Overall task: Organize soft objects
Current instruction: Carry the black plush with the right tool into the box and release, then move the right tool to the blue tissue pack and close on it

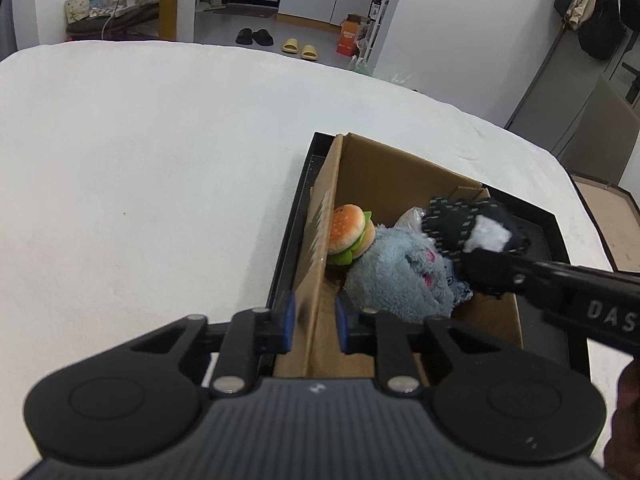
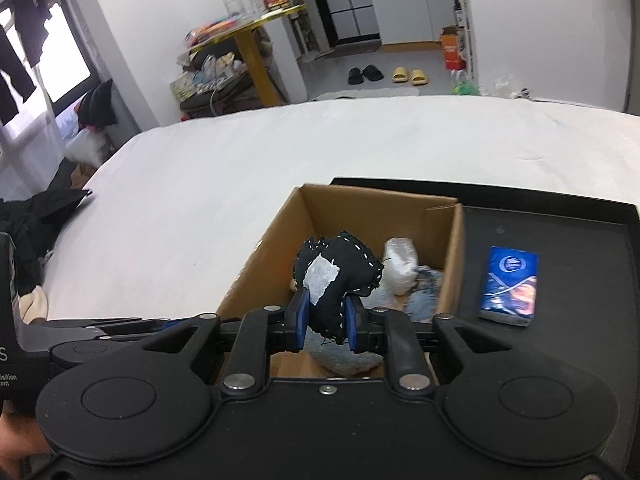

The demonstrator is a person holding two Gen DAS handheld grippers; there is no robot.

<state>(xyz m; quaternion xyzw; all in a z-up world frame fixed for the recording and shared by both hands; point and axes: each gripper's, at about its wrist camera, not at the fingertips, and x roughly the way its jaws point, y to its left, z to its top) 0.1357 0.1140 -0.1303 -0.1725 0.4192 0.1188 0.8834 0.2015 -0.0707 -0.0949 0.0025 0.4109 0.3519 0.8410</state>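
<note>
Right gripper (image 2: 326,322) clenched on black stitched plush (image 2: 340,276) over the cardboard box (image 2: 276,256), left gripper (image 1: 315,326) pinching its wall; next: lower, release.

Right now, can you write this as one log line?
right gripper: shut on black pouch over cardboard box | left gripper: astride box wall | inside: burger plush

- Right tool (image 2: 325,326) clamped on black stitched pouch (image 2: 338,280), above cardboard box (image 2: 256,272).
- White packet (image 2: 400,266) and blue plush inside box.
- Blue tissue pack (image 2: 510,286) on black tray (image 2: 580,240) beside box.
</note>
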